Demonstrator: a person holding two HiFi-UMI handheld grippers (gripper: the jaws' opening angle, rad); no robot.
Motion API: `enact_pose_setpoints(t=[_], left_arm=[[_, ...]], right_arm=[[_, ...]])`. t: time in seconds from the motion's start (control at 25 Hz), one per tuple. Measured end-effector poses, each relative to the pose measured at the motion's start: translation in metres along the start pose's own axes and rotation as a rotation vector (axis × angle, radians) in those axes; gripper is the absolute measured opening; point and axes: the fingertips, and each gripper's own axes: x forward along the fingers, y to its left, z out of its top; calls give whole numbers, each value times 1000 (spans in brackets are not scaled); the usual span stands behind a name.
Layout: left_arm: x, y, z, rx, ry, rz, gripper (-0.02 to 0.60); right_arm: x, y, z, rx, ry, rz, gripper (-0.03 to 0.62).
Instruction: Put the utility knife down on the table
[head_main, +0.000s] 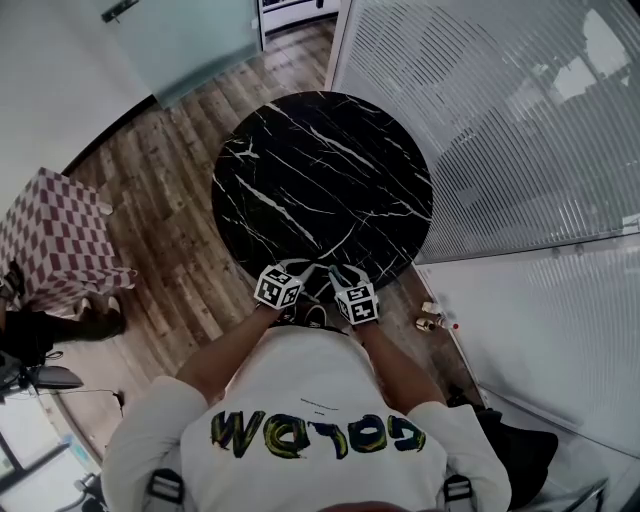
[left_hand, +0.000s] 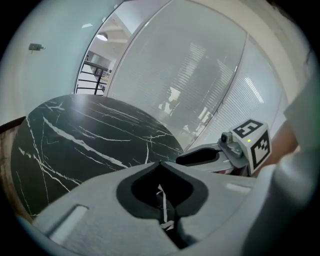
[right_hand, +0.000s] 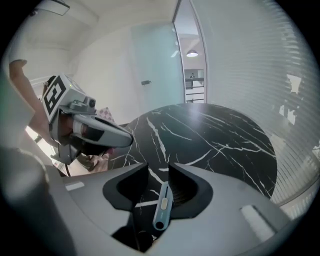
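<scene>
- Round black marble table (head_main: 320, 180) on a wooden floor (head_main: 170, 200). A checkered stool (head_main: 55, 235) stands to its left and a slatted glass wall (head_main: 500, 120) to its right.
- Left gripper (left_hand: 160, 163): jaws pressed together, nothing between them, above the table's near edge.
- Right gripper (right_hand: 158, 167): jaws spread. The utility knife (right_hand: 162, 206) lies on the table near its near edge, seen through the gap and not pinched.
- Head view: the two grippers sit side by side and cover the knife; only the right gripper view shows it.
- Each gripper view shows the other gripper just beside it.
</scene>
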Motion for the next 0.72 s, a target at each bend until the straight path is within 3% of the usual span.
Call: enact_pose_setpoints(t=[0.4, 0.72], left_arm=[[-48, -32, 61, 26, -208, -35, 2], [-96, -76, 116, 118, -336, -73, 0]], right_arm=[[-53, 35, 79, -38, -223, 84, 51], [-113, 57, 140, -24, -396, 122, 3]])
